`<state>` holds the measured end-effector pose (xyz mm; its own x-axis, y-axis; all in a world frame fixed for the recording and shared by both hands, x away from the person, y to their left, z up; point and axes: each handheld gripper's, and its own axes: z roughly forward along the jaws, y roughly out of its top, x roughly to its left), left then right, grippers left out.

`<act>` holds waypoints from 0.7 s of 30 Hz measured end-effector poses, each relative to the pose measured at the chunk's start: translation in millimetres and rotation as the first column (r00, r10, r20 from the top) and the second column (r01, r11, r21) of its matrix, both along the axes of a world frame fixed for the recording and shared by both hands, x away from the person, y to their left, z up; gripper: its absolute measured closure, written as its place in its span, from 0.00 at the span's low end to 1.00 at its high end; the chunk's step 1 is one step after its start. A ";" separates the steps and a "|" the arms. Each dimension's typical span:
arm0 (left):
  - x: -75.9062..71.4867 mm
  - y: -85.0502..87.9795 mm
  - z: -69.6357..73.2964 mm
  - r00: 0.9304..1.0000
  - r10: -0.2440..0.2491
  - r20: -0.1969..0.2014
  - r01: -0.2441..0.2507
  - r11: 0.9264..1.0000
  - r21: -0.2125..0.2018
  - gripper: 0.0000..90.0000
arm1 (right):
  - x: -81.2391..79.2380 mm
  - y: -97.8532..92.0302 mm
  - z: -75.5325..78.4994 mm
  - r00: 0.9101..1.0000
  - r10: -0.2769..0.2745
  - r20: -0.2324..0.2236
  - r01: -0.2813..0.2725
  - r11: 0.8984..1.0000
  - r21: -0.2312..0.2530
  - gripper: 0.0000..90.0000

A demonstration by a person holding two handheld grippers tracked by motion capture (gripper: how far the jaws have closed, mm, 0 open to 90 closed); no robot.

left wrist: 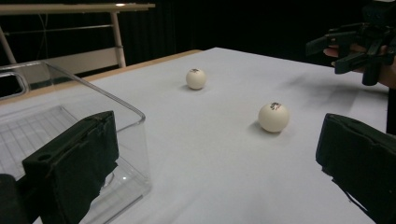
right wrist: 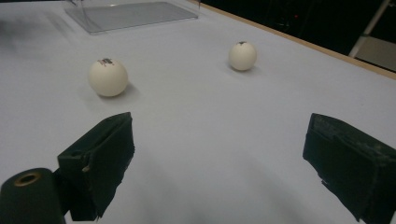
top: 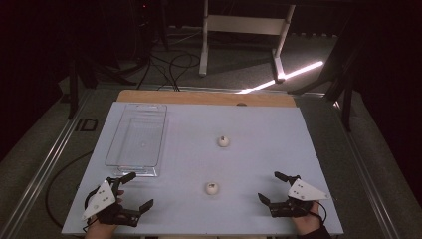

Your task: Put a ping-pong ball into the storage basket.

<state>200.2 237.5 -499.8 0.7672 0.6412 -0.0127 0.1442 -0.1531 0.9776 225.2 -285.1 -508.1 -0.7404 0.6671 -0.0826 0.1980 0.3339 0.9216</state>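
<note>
Nothing started yet, likely balls go into the bin. Both table-tennis balls sit loose on the counter (top: 278, 124): near ball (top: 211, 188) btwn the grippers, far ball (top: 223, 141) mid-counter. Clear plastic bin (top: 137, 142) at left is empty. Left gripper (top: 133, 191) & right gripper (top: 275, 186) both spread wide, holding nothing.

We're looking at a pretty dim room here: the pale worktop (top: 259, 149) catches soft overhead light while everything around it drops to black. One bright streak of light (top: 293, 74) glares on the floor beyond. The balls throw faint, soft shadows. Up close, the black fingers (left wrist: 74, 163) go a bit blurry and grainy, and the high view is low-res overall.
</note>
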 end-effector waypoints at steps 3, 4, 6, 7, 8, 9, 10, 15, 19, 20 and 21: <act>-0.2 -0.3 0.3 1.000 0.000 -0.010 0.000 1.000 0.006 0.00 | -0.6 0.9 0.0 1.000 0.001 0.005 -0.001 1.000 -0.014 0.10; -0.5 -0.6 0.4 1.000 0.000 -0.010 0.000 1.000 0.005 0.00 | -0.7 0.7 0.1 1.000 -0.001 0.011 0.002 1.000 -0.017 0.10; -1.0 -0.3 1.1 1.000 -0.005 -0.016 0.006 1.000 0.002 0.00 | -1.4 0.1 0.4 1.000 -0.006 0.012 0.006 1.000 -0.015 0.10; -1.0 -0.3 1.1 1.000 -0.005 -0.016 0.006 1.000 0.002 0.00 | -1.4 0.1 0.4 1.000 -0.006 0.012 0.006 1.000 -0.015 0.10; -1.0 -0.3 1.1 1.000 -0.005 -0.016 0.006 1.000 0.002 0.00 | -1.6 -0.3 0.4 1.000 -0.010 0.013 0.010 1.000 -0.015 0.10; -1.7 -0.1 1.3 1.000 -0.002 -0.012 0.002 1.000 0.005 0.00 | -1.6 -0.3 0.4 1.000 -0.010 0.013 0.010 1.000 -0.015 0.10; -1.8 0.1 1.5 1.000 -0.002 -0.011 0.002 1.000 0.003 0.00 | -1.3 -1.4 0.4 1.000 -0.020 0.019 0.021 1.000 -0.014 0.10; -1.8 2.8 2.7 1.000 0.006 -0.014 -0.006 1.000 -0.013 0.00 | -1.5 -1.1 1.5 0.999 -0.033 0.032 0.034 0.999 -0.022 0.10; -1.0 4.6 4.8 1.000 0.003 -0.022 -0.004 0.999 -0.034 0.00 | -1.2 -2.1 1.7 0.999 -0.038 0.032 0.038 0.999 -0.023 0.10; -1.1 5.0 5.7 1.000 -0.008 -0.020 0.007 0.999 -0.048 0.00 | -1.1 -2.7 1.7 0.999 -0.038 0.034 0.039 0.999 -0.023 0.10; -0.9 5.6 7.0 1.000 -0.014 -0.024 0.013 0.998 -0.057 0.00 | -1.4 -2.8 1.9 0.999 -0.041 0.030 0.042 0.999 -0.017 0.10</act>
<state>199.3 243.1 -492.8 0.7748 0.6286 -0.0676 0.1663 -0.0995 0.9810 223.8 -287.9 -506.2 -0.7091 0.6955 -0.1161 0.1846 0.3421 0.9214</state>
